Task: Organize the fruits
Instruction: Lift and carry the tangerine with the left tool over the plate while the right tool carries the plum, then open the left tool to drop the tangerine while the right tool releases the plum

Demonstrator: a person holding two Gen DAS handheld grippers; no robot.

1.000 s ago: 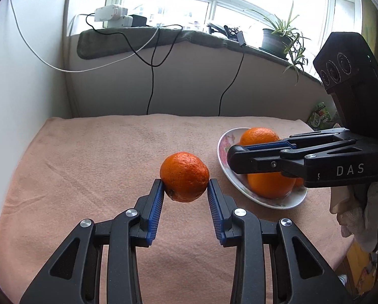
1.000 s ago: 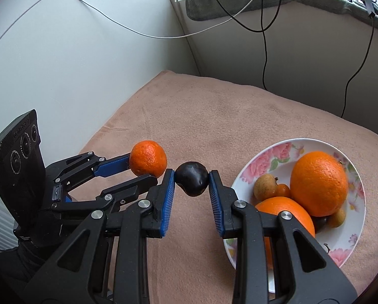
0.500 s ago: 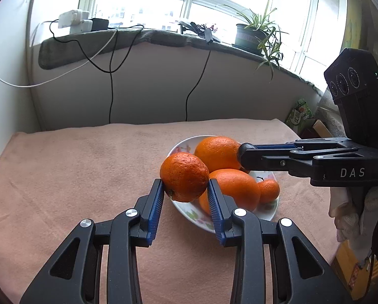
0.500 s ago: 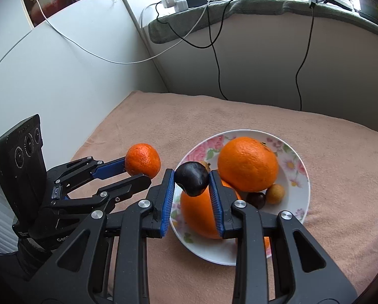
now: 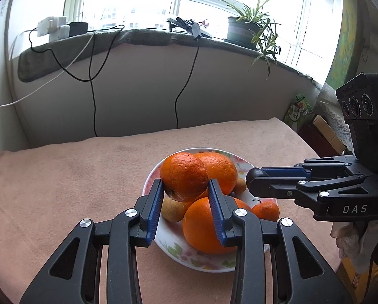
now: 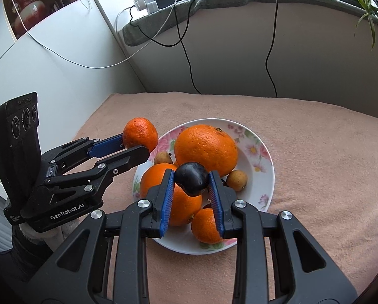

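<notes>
- Currently, at far left, the left gripper (image 6: pixel 135 149) has its jaws pinching a mandarin (image 6: pixel 140 136) across its middle, over the left rim of the floral plate (image 6: pixel 266 174). The blue pads (image 5: pixel 155 215) bear on opposite flanks.
- Mandarin handling, judged: light, loose dimpled rind over soft flesh; it gives under pressure, so a moderate squeeze across the widest girth is the place to hold. Too hard would bruise it or shear the peel.
- Centre-left: plate sits on the peach cloth over the tabletop (image 6: pixel 315 152). It carries two big oranges, the far one (image 6: pixel 206 149) and the near one (image 6: pixel 169 195), a smaller mandarin (image 6: pixel 205 225) at the near edge, and small tan fruits (image 6: pixel 237 180). The pile is crowded; round fruit set on top could roll off.
- Plate handling, judged: glazed ceramic, stiff, breakable, slick; best left where it lies.
- Centre-right: the right gripper (image 6: pixel 192 181) has its jaws nearly together, pinching a dark plum (image 6: pixel 192 178) above the heap, between the two big oranges.
- Plum handling, judged: small, light, smooth glossy skin, so slippery; ripe flesh dents easily. The sideways grip at its belly looks sound.
- Release wants a low gap, not a drop from height.
</notes>
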